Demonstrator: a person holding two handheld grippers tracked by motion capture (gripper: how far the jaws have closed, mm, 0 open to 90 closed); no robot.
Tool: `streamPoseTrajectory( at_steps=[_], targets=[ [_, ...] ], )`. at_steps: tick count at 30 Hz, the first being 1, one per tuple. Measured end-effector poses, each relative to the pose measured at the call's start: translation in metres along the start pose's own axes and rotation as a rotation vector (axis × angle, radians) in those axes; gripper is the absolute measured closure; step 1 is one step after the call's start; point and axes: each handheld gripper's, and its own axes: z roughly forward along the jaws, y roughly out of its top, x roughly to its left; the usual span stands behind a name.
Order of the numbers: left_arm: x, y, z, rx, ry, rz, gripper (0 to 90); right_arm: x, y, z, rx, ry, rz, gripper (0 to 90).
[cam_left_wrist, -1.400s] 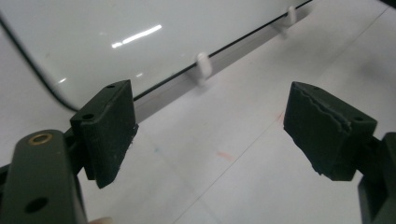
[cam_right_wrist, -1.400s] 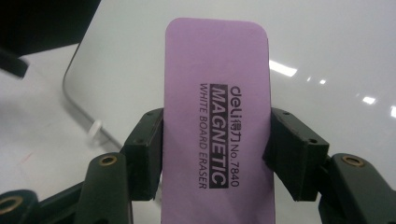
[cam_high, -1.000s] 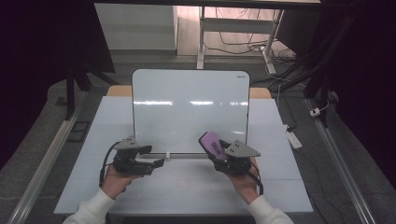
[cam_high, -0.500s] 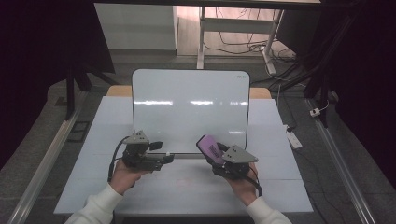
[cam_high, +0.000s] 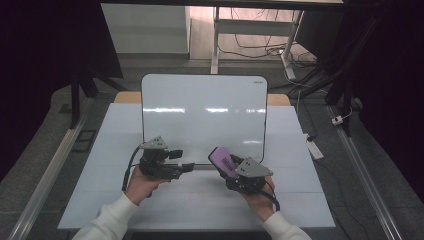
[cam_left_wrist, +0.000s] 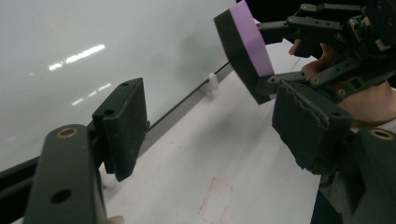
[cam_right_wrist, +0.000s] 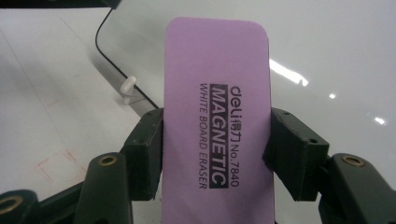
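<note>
white tabletop (cam_high: 150, 200) | glossy white rectangular whiteboard (cam_high: 200, 107) propped upright on it, clean | right gripper (cam_high: 231, 165) clamps purple-topped magnetic block eraser (cam_right_wrist: 217, 116) by its sides, just before board's lower edge | left gripper (cam_left_wrist: 210, 135) empty, jaws apart, just been narrowing | risk: tilted eraser meeting board edge-first could twist loose, or push board over

1. A white surface (cam_high: 300, 200) bears faint red marks (cam_left_wrist: 212, 196).
2. Small white clips (cam_left_wrist: 212, 81) sit at the board's bottom edge.
3. Cables (cam_high: 260, 45) lie on the floor beyond.
4. A white power strip (cam_high: 314, 148) lies beside the surface.
</note>
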Motion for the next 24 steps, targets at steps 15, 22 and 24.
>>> streamPoseTrajectory(
  at_steps=[15,22,24],
  targets=[
    [0.004,0.017,0.034,0.065,-0.154,-0.070,35.9,0.017,0.000,0.009,0.000,0.058,-0.104,40.3],
    [0.007,0.016,0.043,0.109,-0.214,-0.102,49.4,0.023,0.001,0.009,-0.005,0.060,-0.187,40.3],
    [0.007,0.016,0.044,0.113,-0.207,-0.101,54.7,0.023,0.001,0.009,-0.005,0.057,-0.203,40.3]
  ],
)
